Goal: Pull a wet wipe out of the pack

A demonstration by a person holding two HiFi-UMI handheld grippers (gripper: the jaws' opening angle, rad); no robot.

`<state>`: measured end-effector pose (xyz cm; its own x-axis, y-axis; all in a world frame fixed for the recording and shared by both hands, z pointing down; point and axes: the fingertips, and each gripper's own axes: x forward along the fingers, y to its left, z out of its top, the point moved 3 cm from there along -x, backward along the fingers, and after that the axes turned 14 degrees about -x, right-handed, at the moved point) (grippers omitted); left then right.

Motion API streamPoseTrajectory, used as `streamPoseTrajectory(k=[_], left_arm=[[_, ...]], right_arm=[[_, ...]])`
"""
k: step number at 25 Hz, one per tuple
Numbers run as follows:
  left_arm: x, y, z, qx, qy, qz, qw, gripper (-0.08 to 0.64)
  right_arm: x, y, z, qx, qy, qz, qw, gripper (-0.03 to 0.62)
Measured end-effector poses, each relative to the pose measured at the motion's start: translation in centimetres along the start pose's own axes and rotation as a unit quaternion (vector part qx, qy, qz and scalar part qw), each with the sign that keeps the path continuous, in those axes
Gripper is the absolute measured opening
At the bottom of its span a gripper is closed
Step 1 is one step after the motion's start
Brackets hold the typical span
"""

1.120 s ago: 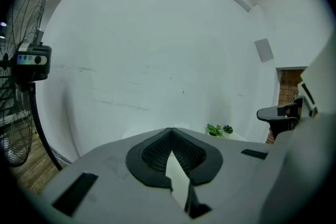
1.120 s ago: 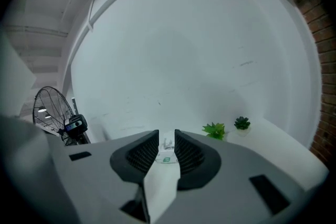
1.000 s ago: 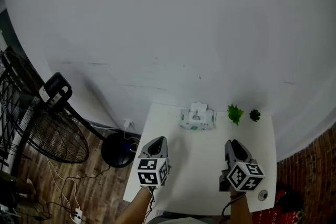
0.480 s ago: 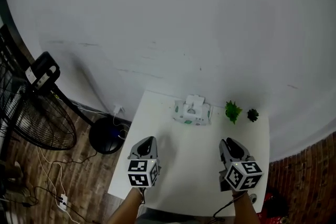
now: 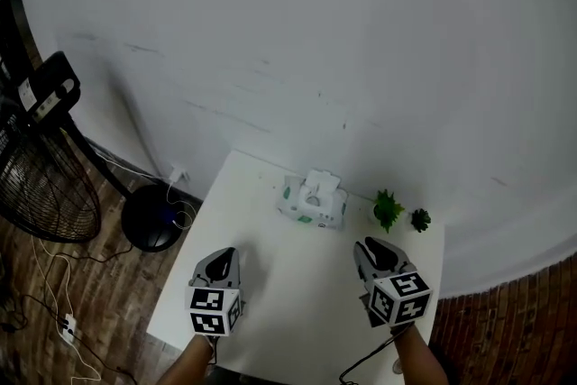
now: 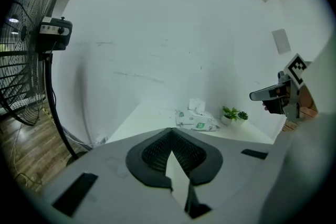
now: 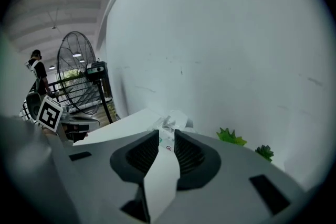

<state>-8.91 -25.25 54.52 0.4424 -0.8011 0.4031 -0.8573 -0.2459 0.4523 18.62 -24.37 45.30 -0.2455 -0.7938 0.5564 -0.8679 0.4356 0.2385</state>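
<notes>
Wipe pack (image 5: 311, 203): soft white-green pouch

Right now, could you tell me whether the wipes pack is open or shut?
Open. The white lid stands flipped up above the top of the pack, as the head view shows.

Plain white wall (image 5: 297, 32) behind the far edge of the white counter (image 5: 297, 311), with faint scuffs. Dark wood-plank floor (image 5: 90, 302) off the left edge, reddish brick (image 5: 505, 320) off the right. Black pedestal fan (image 5: 41, 176) on the left; loose cables (image 5: 54, 279) on the floor.
</notes>
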Motion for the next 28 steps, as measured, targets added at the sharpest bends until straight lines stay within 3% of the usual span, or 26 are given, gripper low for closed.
streamPoseTrajectory(k=[15, 28], left_arm=[[0.3, 3.0, 0.0, -0.020, -0.015, 0.030, 0.9992, 0.002], [-0.2, 4.7, -0.4, -0.032, -0.026, 0.057, 0.9975, 0.002]], right_arm=[[8.9, -1.3, 0.6, -0.114, 0.049, 0.062, 0.990, 0.086], [15.2, -1.0, 0.0, -0.150, 0.070, 0.113, 0.980, 0.080]])
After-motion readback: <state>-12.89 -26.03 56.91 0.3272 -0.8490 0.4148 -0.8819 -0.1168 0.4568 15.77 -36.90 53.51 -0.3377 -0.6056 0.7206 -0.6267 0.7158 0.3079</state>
